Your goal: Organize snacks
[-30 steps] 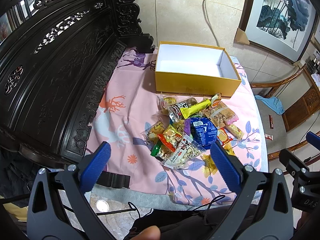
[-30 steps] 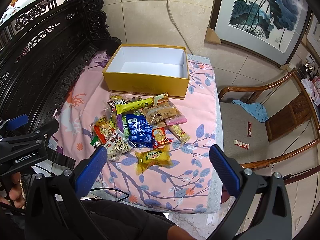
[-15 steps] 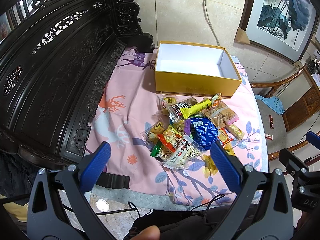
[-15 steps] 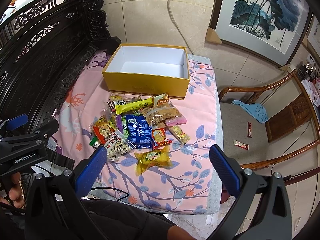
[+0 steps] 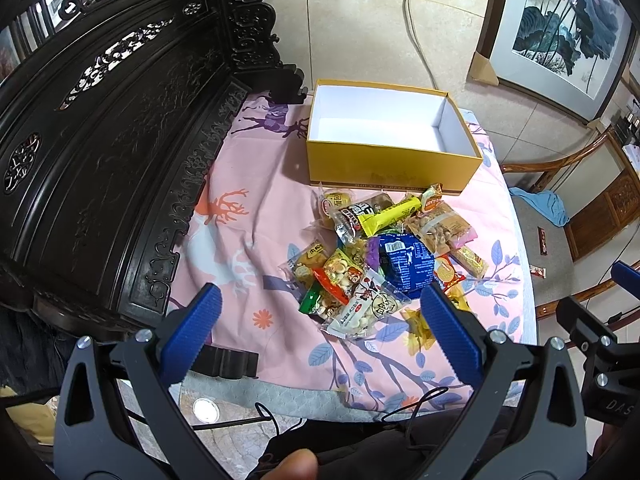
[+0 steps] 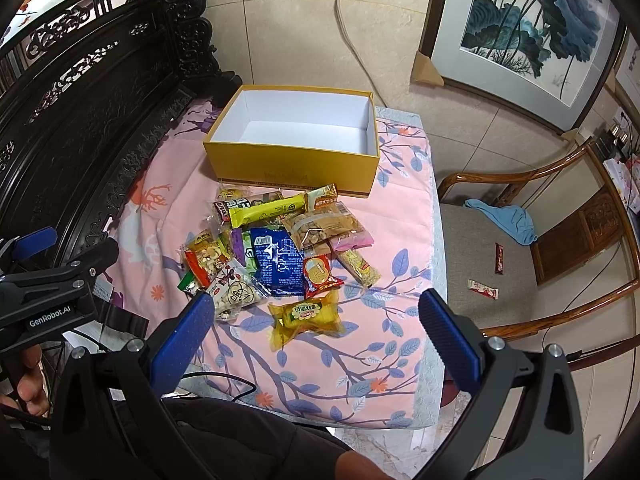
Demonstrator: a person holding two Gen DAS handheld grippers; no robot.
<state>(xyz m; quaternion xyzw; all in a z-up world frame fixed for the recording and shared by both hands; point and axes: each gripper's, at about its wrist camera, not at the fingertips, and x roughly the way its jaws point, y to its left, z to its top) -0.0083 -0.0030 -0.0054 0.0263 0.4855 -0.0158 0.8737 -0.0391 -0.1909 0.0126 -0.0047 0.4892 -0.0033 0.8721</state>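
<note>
Snacks (image 6: pixel 280 252) are heaped in a loose pile on the middle of the desk (image 6: pixel 404 216), which is covered by a pink cloth printed with blue leaves and deer. Nearest the front edge, the right gripper (image 6: pixel 316 322) is held above the desk with its ribbed blue fingers (image 6: pixel 448 336) spread wide and nothing between them; a bare patch of cloth and a yellow crinkled packet (image 6: pixel 306 318) are framed in the gap. The left gripper (image 5: pixel 320 326) is held likewise toward the front left of the desk, its blue fingers (image 5: pixel 192 332) parted wide and empty, with a clear white-printed bag (image 5: pixel 368 308) of pale round pieces seen between them. Both grippers are carried on black angular frames, and part of a hand (image 6: pixel 24 380) is seen at the left gripper's grip.

Behind the yellow packet lie a glossy blue foil bag (image 6: pixel 278 262), a small red pouch (image 6: pixel 320 274), a slim bar (image 6: pixel 358 266) in speckled wrap, a clear pouch of nuts (image 6: pixel 324 226) and a long yellow-green bar (image 6: pixel 266 210). At the back edge of the desk stands an open rectangular cardboard box (image 6: pixel 296 166), yellow outside and plain white inside, its front wall just beside the farthest packets. A carved dark wooden bench back (image 5: pixel 100 140) runs along the left edge.
</note>
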